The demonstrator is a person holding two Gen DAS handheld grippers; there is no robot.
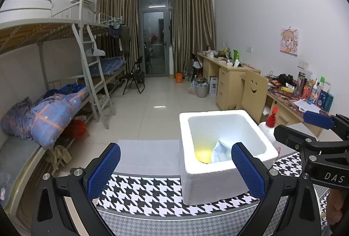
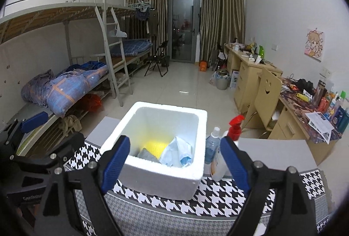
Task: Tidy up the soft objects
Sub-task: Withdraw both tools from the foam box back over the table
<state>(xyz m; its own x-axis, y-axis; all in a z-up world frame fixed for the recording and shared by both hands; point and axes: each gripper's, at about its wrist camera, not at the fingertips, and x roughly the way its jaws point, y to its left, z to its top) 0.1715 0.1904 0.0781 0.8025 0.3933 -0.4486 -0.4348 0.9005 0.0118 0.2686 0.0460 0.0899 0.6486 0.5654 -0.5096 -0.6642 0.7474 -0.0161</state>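
Presently catalogued, one white foam box (image 2: 161, 172), open-topped, standing on a houndstooth cloth (image 2: 229, 199) that covers the near tabletop. Contents, seen from the right wrist view: yellow soft item (image 2: 155, 147) at centre; grey soft item (image 2: 145, 154) at its 8 o'clock; pale blue cloth (image 2: 177, 154) at its 3 o'clock, bunched against the box wall. At 3 o'clock of the box, just beside it: clear bottle (image 2: 212, 145); white spray bottle with a red trigger head (image 2: 226, 148). Left gripper (image 1: 175, 167): jaws spread wide, nothing between the blue pads. Right gripper (image 2: 177, 165): jaws likewise spread, grasping nothing, box beyond them.
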